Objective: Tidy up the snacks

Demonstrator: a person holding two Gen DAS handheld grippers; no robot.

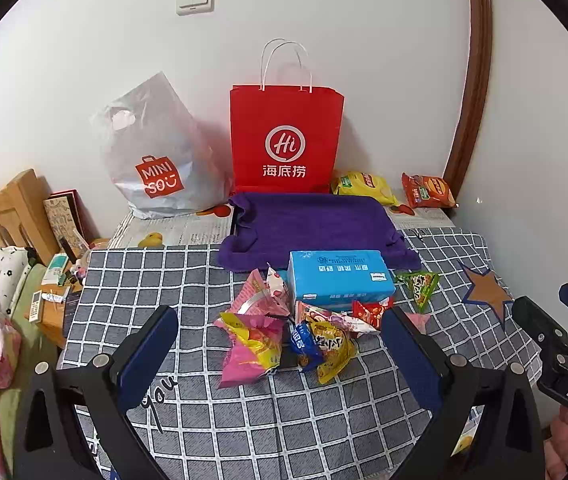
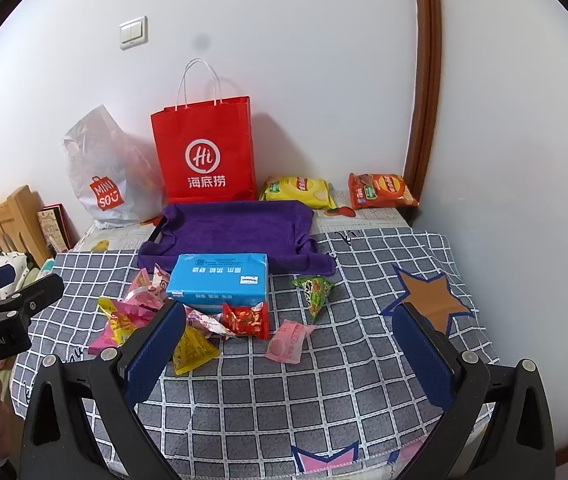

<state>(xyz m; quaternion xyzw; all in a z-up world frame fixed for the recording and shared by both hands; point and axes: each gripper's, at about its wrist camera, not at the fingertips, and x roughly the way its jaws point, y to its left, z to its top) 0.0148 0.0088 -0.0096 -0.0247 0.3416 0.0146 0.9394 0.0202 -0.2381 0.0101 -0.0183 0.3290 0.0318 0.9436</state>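
Observation:
Small snack packets (image 1: 284,332) lie in a loose pile on the checked cloth, in front of a blue tissue pack (image 1: 339,278) (image 2: 220,282). The pile holds a pink-yellow packet (image 1: 252,344), a red packet (image 2: 246,320), a pink packet (image 2: 287,340), a yellow triangle (image 2: 192,350) and a green triangle (image 2: 313,292). A purple towel-lined tray (image 1: 315,224) (image 2: 236,232) sits behind. My left gripper (image 1: 280,344) is open and empty, just short of the pile. My right gripper (image 2: 291,348) is open and empty, near the pink packet.
A red paper bag (image 1: 285,140) (image 2: 206,152) and a grey MINISO plastic bag (image 1: 156,160) stand against the wall. A yellow chip bag (image 2: 297,190) and an orange chip bag (image 2: 379,190) lie at the back right. A wooden bed frame (image 1: 8,208) and clutter are left.

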